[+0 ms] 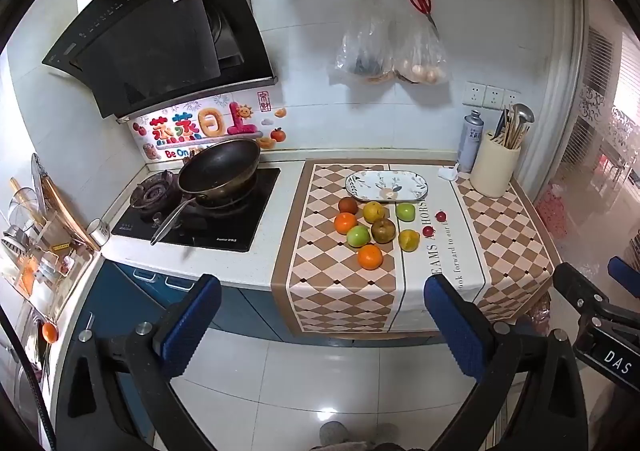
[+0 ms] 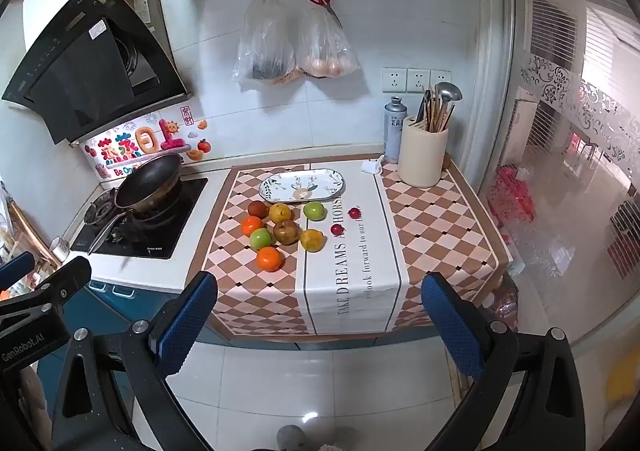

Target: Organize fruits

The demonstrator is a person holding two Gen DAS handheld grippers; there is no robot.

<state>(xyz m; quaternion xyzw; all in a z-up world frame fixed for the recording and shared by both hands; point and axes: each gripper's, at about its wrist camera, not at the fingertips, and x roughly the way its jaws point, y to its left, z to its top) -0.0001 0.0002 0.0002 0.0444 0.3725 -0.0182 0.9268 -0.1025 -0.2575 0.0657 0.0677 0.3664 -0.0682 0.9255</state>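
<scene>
On checkered cloth, round glossy fruits

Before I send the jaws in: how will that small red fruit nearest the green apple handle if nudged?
The small red fruit looks round and glossy, so it will likely roll and may slip from the pads. It lies loose on the flat table runner, apart from the green apple, with nothing to stop it. Probably very light.

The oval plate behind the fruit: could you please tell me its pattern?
The plate is white with leaf sprigs and a brown deer motif, clearest in the right wrist view.
</scene>
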